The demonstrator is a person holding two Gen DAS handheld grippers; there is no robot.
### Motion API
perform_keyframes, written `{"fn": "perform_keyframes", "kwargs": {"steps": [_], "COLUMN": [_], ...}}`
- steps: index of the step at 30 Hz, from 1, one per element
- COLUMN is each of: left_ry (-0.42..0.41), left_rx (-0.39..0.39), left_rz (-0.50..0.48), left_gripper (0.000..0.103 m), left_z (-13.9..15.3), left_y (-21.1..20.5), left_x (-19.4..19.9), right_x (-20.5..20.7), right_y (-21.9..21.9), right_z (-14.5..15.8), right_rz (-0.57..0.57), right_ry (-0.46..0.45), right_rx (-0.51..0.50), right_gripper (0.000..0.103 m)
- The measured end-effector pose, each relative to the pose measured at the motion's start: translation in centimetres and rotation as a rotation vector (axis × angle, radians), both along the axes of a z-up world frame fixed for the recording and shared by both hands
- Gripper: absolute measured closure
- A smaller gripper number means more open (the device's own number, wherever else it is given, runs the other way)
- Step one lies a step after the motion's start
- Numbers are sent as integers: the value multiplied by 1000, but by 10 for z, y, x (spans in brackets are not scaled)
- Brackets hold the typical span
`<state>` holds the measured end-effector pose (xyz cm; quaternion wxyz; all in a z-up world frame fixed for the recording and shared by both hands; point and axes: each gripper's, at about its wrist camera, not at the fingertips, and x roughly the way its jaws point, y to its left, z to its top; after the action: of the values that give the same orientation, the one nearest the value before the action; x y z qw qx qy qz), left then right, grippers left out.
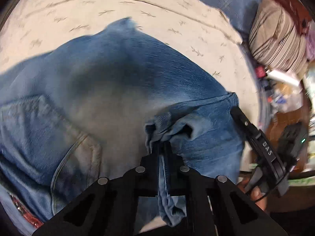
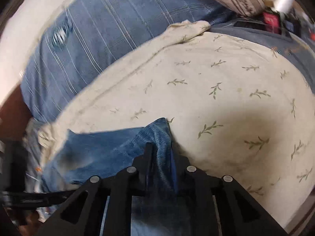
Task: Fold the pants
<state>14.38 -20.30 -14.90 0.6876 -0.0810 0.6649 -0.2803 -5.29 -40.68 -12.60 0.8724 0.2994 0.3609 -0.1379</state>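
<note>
Faded blue jeans (image 1: 118,82) lie spread over a cream bedsheet (image 1: 167,19) with a leaf print; a back pocket (image 1: 65,147) shows at lower left. My left gripper (image 1: 161,143) is shut on a bunched fold of the denim, which hangs down between its fingers. The right gripper (image 1: 236,112) shows at the right of this view, its tip at the jeans' edge, with a hand below it. In the right wrist view my right gripper (image 2: 160,149) is shut on a thick fold of the jeans (image 2: 102,147), lifted off the sheet (image 2: 226,98).
A blue plaid blanket (image 2: 94,29) lies behind the sheet. A striped pillow (image 1: 275,39) sits at the right, with small clutter (image 1: 279,90) beside the bed. The left gripper (image 2: 29,198) appears blurred at the lower left of the right wrist view.
</note>
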Motion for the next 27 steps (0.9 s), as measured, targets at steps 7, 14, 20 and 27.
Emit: {"fn": "perform_keyframes", "kwargs": {"steps": [7,14,20,27], "left_ry": [23,19,0,34], "left_rx": [-100,-134,-169,-131], "left_rz": [47,30,71,27], "left_gripper": [67,64,55,52], "left_z": [14,17,29,7], "left_y": [29,28,49,31], "left_x": [-3,-12,-1,-15], "right_x": [-38,-8,-44,-118], "right_y": [-14,14,44,70], "right_z": [21,33,20,-26], "right_rz": [-14,171,207,77], "right_ry": [-125,-171,-146,-91], "right_rx": [114,271,479,548], "right_gripper": [60,60,51,43]}}
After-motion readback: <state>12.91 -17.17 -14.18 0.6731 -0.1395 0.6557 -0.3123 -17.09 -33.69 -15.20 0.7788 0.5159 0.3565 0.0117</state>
